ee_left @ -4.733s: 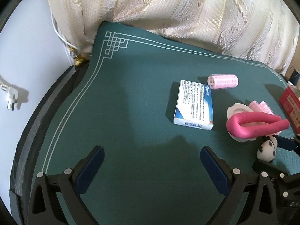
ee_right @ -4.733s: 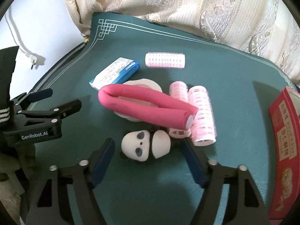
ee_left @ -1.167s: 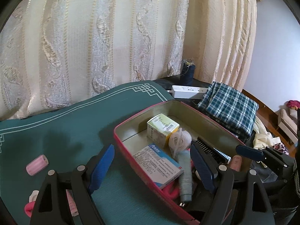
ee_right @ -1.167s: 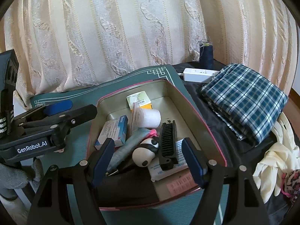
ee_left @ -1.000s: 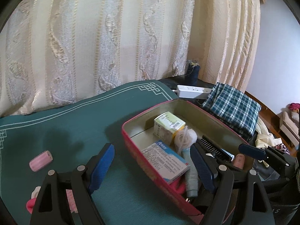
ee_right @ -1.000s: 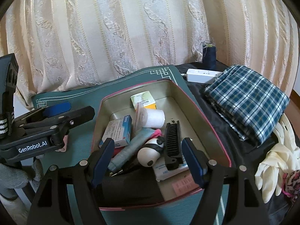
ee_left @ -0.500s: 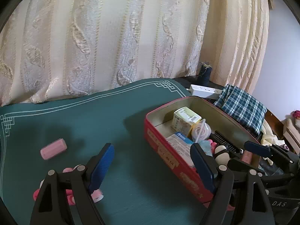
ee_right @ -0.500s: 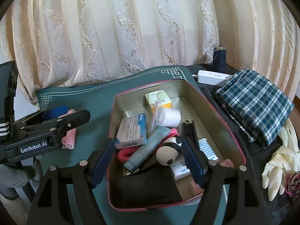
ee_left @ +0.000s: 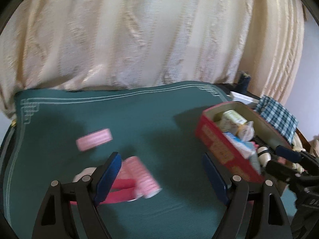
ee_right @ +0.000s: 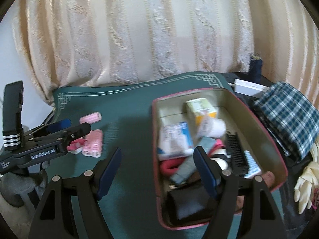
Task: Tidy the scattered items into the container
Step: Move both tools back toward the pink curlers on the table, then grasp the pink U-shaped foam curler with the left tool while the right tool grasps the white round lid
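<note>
While both tongs stand apart and empty, left tongs (ee_left: 160,174) should straddle the near pink hair roller (ee_left: 144,176) across its barrel, clear of the folded pink foam roller (ee_left: 119,191) beside it. Red tin (ee_right: 257,119) sits right on the counter (ee_right: 127,123). Right tongs (ee_right: 157,169) view shows the tin's contents; left view shows only its far end.

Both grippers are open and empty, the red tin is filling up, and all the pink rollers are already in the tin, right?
Not quite. Both the left gripper and the right gripper are open and empty, and the red tin is filling up, but the pink rollers still lie on the green mat. The right wrist view shows them left of the tin.
</note>
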Demonstrator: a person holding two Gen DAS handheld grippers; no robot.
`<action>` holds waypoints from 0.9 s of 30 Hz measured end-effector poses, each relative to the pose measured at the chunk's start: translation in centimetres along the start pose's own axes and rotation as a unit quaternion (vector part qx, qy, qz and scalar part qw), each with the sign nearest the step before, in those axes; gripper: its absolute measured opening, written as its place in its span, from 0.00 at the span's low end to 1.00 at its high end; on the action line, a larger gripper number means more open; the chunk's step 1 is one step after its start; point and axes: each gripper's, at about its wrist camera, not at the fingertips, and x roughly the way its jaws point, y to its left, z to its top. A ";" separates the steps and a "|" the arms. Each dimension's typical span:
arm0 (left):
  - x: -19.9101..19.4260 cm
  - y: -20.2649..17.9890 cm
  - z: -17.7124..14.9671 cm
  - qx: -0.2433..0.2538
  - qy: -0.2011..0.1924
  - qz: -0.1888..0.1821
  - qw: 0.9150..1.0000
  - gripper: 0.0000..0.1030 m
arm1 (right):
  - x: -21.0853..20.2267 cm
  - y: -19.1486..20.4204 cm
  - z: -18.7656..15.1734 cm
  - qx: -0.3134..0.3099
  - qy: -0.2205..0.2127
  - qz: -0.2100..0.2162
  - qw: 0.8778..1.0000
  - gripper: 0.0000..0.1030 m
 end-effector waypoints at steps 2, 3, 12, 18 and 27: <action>-0.4 1.9 -0.4 -0.014 0.000 0.011 1.000 0.82 | 0.1 0.9 0.1 -0.007 0.001 0.008 1.000 0.76; -0.5 2.7 -0.6 -0.022 0.000 0.017 1.000 0.82 | 0.2 1.4 0.1 -0.011 0.002 0.013 1.000 0.76; -1.3 9.8 -2.4 -0.083 -0.003 0.050 0.995 0.82 | 1.9 6.6 -0.2 -0.058 0.019 0.044 0.997 0.76; -1.2 12.1 -3.6 -0.094 0.006 0.046 0.995 0.82 | 4.1 9.7 -0.5 -0.081 0.040 0.057 0.994 0.76; -1.0 12.9 -4.9 -0.067 0.020 -0.015 0.997 0.82 | 7.4 11.4 -1.5 -0.081 0.082 0.061 0.991 0.76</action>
